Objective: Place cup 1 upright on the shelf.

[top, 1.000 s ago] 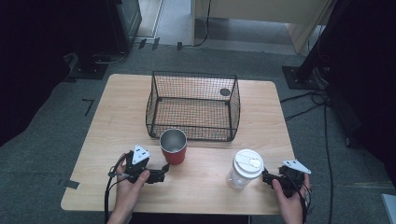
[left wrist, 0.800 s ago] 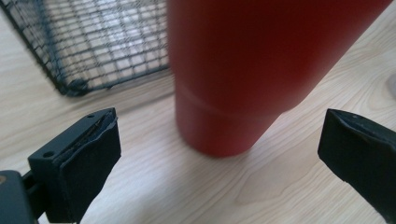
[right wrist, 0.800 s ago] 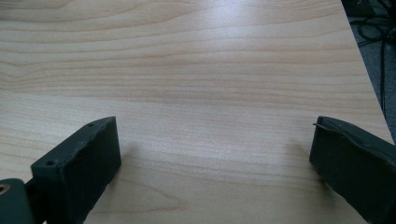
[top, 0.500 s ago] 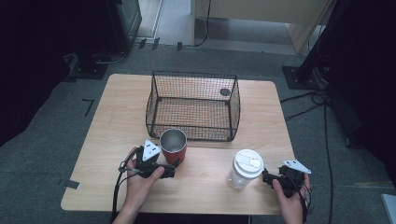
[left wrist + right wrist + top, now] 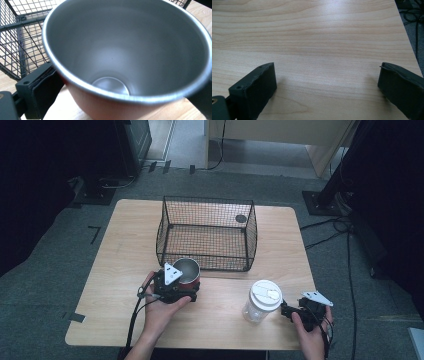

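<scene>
Left gripper (image 5: 181, 287): jaws straddle the red steel-lined cup (image 5: 187, 272), one on each side of its wall; whether the pads press on it I cannot tell. The cup stands on the tabletop (image 5: 115, 270) just in front of the wire basket (image 5: 207, 232). Right gripper (image 5: 287, 311): jaws wide apart, empty, over bare wood near the lidded clear jar (image 5: 261, 301). No readable writing. The right-hand jaw in the left gripper view is cut off.

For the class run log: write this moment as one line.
left gripper: jaws around red cup, at basket front | right gripper: open, empty, on table | jar: upright, untouched
</scene>
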The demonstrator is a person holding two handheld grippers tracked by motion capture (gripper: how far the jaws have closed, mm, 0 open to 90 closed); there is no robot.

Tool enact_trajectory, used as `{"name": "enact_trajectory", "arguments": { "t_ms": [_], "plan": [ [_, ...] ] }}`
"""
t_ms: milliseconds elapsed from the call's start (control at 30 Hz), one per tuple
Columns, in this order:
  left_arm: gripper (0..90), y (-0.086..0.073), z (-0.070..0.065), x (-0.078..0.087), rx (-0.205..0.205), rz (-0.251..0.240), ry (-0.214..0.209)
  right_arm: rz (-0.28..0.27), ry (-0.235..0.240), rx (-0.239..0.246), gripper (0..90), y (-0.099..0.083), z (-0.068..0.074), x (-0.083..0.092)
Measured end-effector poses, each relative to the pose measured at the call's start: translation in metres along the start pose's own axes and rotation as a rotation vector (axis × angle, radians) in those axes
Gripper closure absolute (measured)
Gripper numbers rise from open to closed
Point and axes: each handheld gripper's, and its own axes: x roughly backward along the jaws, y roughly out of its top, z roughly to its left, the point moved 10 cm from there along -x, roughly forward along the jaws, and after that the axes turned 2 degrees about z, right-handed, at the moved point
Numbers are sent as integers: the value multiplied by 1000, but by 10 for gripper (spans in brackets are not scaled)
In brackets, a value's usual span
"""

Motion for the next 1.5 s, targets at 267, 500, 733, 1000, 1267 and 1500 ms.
{"name": "enact_trajectory", "arguments": {
  "t_ms": [267, 500, 733, 1000, 1267, 1500],
  "plan": [
    [59, 3, -1, -4, -8, 7, 34, 0, 0, 0, 19, 0, 0, 0],
    [76, 1, -1, -9, -18, 33, 61, -1, 0, 1, 19, 0, 0, 0],
    [80, 2, -1, -9, -29, 49, 59, -1, 1, 2, 19, 0, 0, 0],
    [82, 2, -4, -9, -48, 40, 51, 0, 0, 0, 19, 0, 0, 0],
    [81, 10, -6, -4, -54, -32, 60, 0, 0, 0, 19, 0, 0, 0],
    [83, 17, -9, 3, -88, -73, 67, 0, 0, 1, 19, 0, 0, 0]
  ]
}}
